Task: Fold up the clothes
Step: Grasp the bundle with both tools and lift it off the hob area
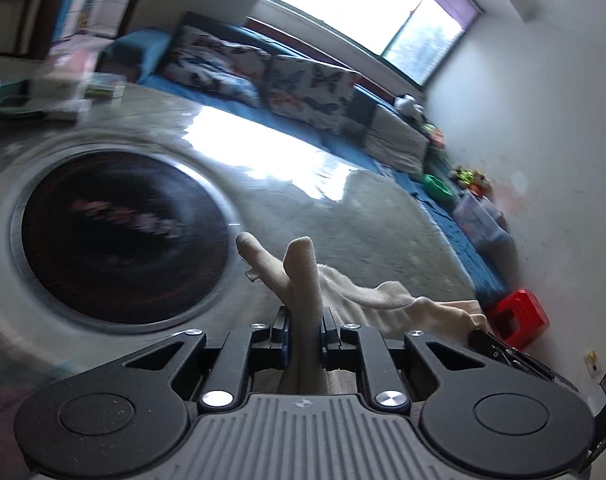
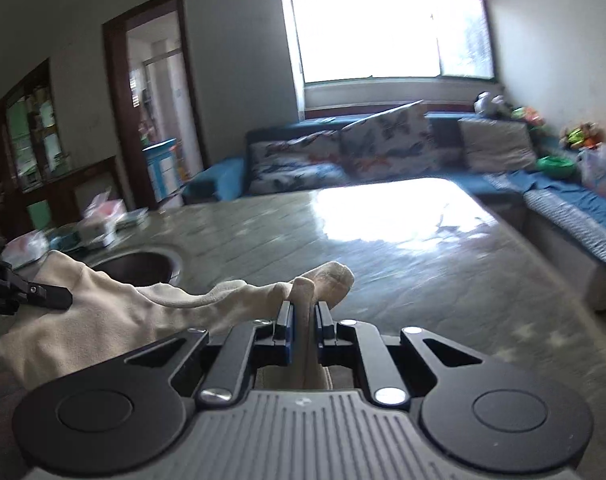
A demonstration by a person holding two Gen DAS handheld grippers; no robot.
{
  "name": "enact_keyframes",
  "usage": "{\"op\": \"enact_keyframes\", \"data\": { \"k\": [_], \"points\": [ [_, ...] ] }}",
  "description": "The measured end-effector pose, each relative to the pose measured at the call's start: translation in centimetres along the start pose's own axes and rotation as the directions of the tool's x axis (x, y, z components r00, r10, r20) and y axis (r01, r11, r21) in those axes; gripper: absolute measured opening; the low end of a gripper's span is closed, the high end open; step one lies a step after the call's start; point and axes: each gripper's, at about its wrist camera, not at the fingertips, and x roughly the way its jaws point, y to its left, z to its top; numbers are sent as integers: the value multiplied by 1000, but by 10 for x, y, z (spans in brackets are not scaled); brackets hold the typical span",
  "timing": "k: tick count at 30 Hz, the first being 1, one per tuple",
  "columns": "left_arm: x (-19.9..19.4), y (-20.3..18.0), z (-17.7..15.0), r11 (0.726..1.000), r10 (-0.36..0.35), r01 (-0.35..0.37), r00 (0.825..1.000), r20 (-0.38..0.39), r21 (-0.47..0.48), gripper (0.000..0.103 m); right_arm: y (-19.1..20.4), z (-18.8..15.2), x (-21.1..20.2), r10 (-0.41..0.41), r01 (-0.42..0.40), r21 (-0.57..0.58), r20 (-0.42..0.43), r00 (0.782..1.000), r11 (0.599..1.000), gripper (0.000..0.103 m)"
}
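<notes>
We hold the cream garment (image 2: 115,312) stretched between us, left gripper (image 1: 303,320) and right gripper (image 2: 303,312) each clamped on an edge above the table (image 2: 383,272), mid-fold, with laying it flat likely next.

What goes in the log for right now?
left gripper: shut on cloth | right gripper: shut on cloth | cloth held between them above table

garment (image 2: 103,312): 1 | patterned cushions (image 2: 387,148): 3 | red stool (image 1: 519,316): 1 | window (image 2: 387,24): 1
</notes>
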Motion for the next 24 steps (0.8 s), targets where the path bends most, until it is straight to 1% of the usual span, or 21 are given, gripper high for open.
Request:
{"op": "enact_keyframes", "data": {
  "k": [4,7,13,17,19,24],
  "points": [
    [29,-33,4,997,-43,45,998,-35,60,14,-29,7,-16,-79,79,11,31,996,997,10],
    [53,-57,3,993,-72,77,995,-66,89,14,-50,11,-23,-132,132,19,39,990,991,10],
    [95,-95,-3,985,-120,134,985,-128,112,14,-92,14,-32,-244,244,22,44,969,970,10],
    [121,-109,-11,980,-113,137,980,-164,143,14,-115,8,-27,-301,300,29,13,954,953,10],
    [131,-111,-16,980,-98,127,977,-188,151,14,-126,2,-21,-325,325,34,-12,946,945,10],
    [141,-106,-23,978,-52,93,976,-211,185,15,-146,-16,-6,-361,365,54,-81,929,929,11]
  ]
}}
